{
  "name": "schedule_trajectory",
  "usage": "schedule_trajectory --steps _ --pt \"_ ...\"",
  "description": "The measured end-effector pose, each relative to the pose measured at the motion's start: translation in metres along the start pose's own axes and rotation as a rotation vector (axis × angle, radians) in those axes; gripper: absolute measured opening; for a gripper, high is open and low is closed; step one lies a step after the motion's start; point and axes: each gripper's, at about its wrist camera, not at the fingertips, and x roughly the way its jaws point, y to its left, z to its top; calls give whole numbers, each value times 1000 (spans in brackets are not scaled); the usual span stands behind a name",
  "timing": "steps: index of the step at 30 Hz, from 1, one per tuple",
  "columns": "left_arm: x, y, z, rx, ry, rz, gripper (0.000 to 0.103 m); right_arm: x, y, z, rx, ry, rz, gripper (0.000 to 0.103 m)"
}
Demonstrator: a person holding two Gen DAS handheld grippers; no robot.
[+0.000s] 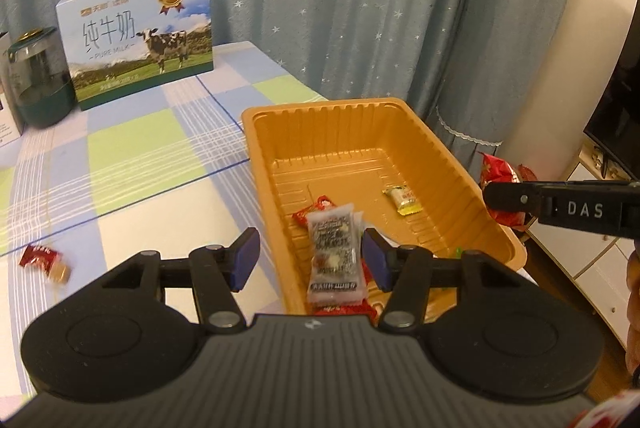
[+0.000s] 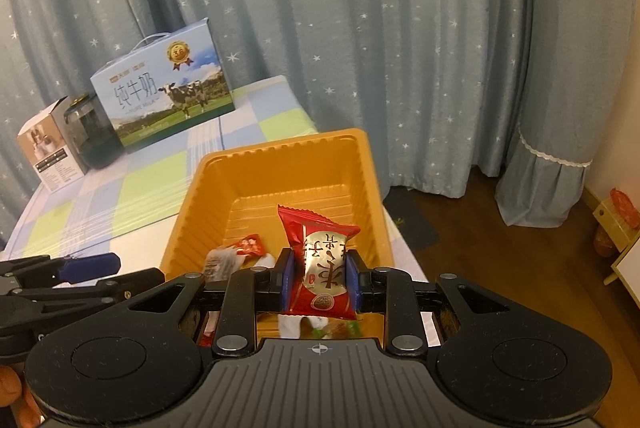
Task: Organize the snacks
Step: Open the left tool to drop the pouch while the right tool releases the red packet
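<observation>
Checked cloth in blue, green and white covers the table, and at its far edge stands a milk carton box against the starry curtain. Next in size comes the orange plastic tray at the table's right edge, with several wrapped snacks lying in it. Over its near end hangs the left gripper, fingers spread, a clear packet with dark print between the pads but touched by neither, apparently dropping into the tray. Beside it the right gripper pinches a red and gold packet upright above the tray's near part. Smallest, one red wrapped sweet lies loose on the cloth, well left of the tray

The step in hand looks like depositing; next, the right fingers should part over the tray, and the freed left gripper should reach for that stray sweet
</observation>
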Motion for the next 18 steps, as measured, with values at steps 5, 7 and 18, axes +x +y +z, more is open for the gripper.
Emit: schedule_trajectory --steps 5,7,18 --pt "-6 4 -4 -9 0 4 53 -1 6 1 -13 2 3 27" --pt "-8 5 -4 -13 -2 5 53 0 9 2 -18 1 3 27" --pt "-17 13 -10 -42 -12 13 56 9 20 13 -26 -4 32 28"
